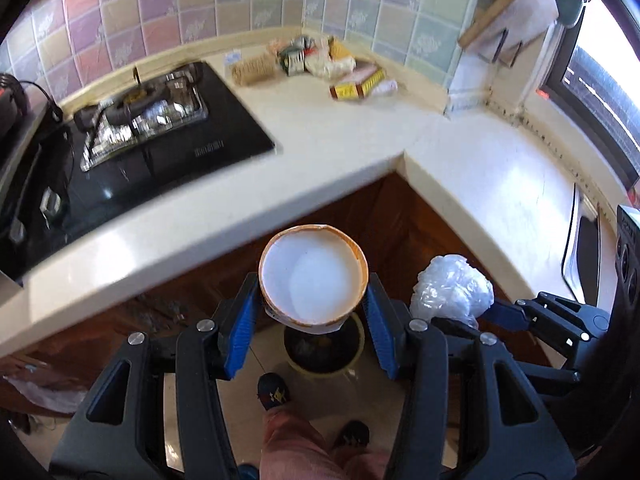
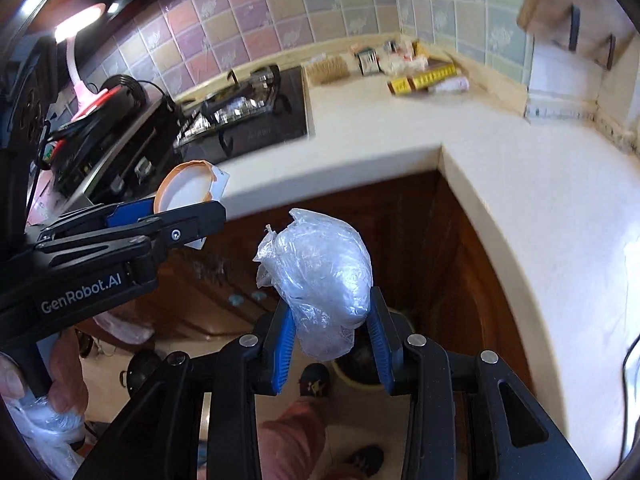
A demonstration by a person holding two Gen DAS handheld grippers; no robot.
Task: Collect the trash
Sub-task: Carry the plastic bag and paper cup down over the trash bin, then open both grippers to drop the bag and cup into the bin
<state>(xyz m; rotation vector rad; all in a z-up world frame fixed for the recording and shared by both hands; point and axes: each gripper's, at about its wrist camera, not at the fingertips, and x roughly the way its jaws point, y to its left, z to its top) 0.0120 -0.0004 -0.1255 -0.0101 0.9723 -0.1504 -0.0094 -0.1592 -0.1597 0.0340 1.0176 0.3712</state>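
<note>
My left gripper (image 1: 313,304) is shut on an orange-rimmed paper cup (image 1: 313,276), white inside, its mouth facing the camera. Directly beneath the cup stands a round trash bin (image 1: 324,354) on the floor. My right gripper (image 2: 332,328) is shut on a crumpled clear plastic bag (image 2: 320,276); the same bag (image 1: 452,288) and right gripper (image 1: 492,312) show at the right of the left wrist view. The bin (image 2: 360,364) lies partly hidden behind the bag. In the right wrist view the left gripper (image 2: 188,204) with the cup (image 2: 186,186) is at the left.
An L-shaped pale countertop (image 1: 360,128) wraps around dark wooden cabinets (image 1: 392,216). A black gas hob (image 1: 160,128) sits on it, with packets and boxes (image 1: 332,64) in the tiled corner. The person's shoes (image 1: 274,390) and a trouser leg stand by the bin.
</note>
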